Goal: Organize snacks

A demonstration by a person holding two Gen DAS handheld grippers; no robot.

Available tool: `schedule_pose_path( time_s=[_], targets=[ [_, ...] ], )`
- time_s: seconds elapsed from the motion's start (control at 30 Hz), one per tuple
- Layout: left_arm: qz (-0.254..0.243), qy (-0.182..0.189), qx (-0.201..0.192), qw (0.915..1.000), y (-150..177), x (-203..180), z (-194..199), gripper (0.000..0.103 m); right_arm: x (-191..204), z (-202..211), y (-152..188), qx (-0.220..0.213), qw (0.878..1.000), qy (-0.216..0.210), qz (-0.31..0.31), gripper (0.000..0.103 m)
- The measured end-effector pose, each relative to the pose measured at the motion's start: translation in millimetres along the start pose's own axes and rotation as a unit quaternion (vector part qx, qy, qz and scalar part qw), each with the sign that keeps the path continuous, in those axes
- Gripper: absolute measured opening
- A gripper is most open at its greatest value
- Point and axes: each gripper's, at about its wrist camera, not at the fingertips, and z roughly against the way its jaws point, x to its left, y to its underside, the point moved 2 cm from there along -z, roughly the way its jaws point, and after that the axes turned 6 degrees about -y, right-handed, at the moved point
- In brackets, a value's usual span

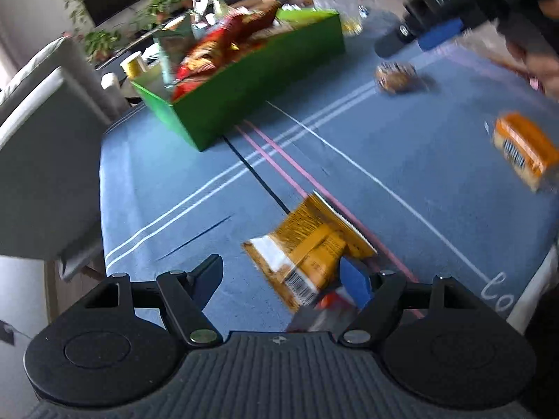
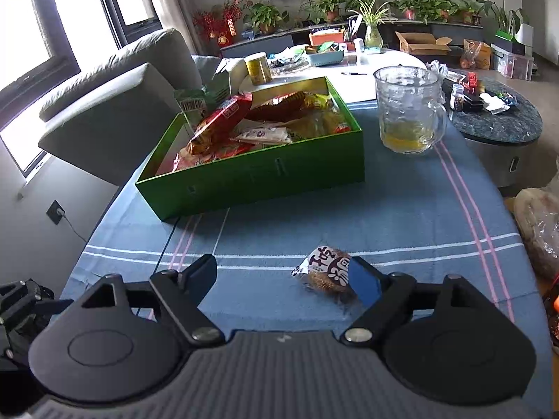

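Observation:
A green box [image 1: 244, 83] [image 2: 258, 171] filled with snack packets stands on the blue striped tablecloth. In the left wrist view my left gripper [image 1: 283, 272] is open, with a yellow snack packet [image 1: 307, 251] lying flat between its fingers, close to the right finger. An orange packet [image 1: 524, 150] lies at the right and a round brown snack [image 1: 394, 75] farther off under my right gripper [image 1: 419, 35]. In the right wrist view my right gripper [image 2: 284, 276] is open, with the round brown wrapped snack [image 2: 328, 272] just inside its right finger.
A glass mug [image 2: 408, 111] with yellow liquid stands right of the box. A grey sofa [image 2: 115, 104] is at the left, a cluttered white table [image 2: 349, 70] and a dark round table [image 2: 496, 118] behind. The cloth's edge [image 1: 538, 279] is at the right.

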Motion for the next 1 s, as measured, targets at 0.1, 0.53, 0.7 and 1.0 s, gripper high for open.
schedule_pose_path(
  time_s=[0.1,0.53,0.7,1.0],
  targets=[
    [-0.028,-0.007,-0.006,0.9996,-4,-9,-6,0.071,-2,-3,1,0.005,1.000,0.004,-0.003,0.085],
    [0.083,0.040,0.007,0.9958,-30,16,-38,0.072,-23,-16,6,0.044,0.998,0.033,0.030,0.085],
    [0.132,0.062,0.012,0.9892,-26,22,-40,0.067,-20,-21,8,0.054,0.995,0.042,0.073,0.085],
    [0.145,0.058,0.005,0.9877,-29,21,-42,0.064,-17,-35,7,0.076,0.990,0.044,0.108,0.085]
  ],
)
